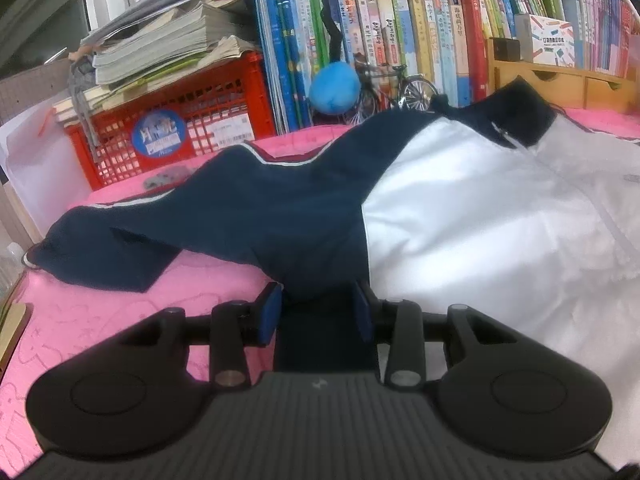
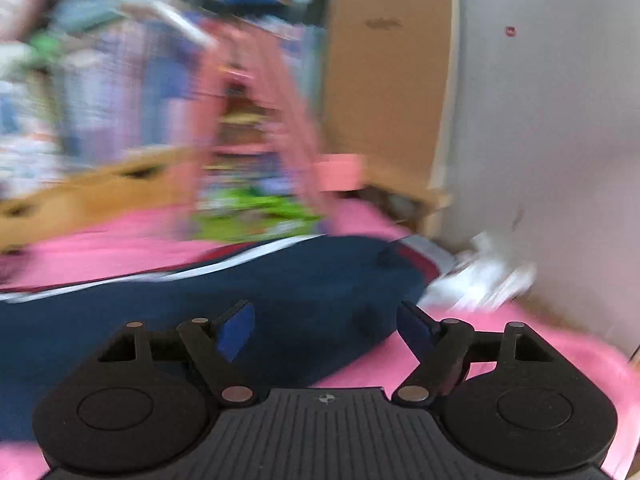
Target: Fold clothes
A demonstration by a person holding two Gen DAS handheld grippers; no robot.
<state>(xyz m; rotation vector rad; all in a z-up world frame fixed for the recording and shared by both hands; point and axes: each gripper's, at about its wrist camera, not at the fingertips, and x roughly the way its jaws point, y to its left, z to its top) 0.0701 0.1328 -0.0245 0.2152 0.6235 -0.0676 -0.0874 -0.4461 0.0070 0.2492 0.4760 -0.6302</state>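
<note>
Two grippers point slightly downward over the pink-covered desk [image 1: 100, 320]. The left gripper [image 1: 318, 314] pinches a dark fold of the navy-and-white zip jacket [image 1: 460, 216], which lies spread across the desk with one navy sleeve [image 1: 132, 248] reaching toward the near left edge. The right gripper [image 2: 326, 330] is spread wide over the other navy sleeve [image 2: 200, 312], gripping nothing; bare pink surface lies beyond, bounded by a grey wall [image 2: 540, 120].

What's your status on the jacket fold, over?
Left gripper shut on navy fabric at the jacket underarm. Right gripper open, empty, over the navy sleeve. Nothing on the garment.
</note>
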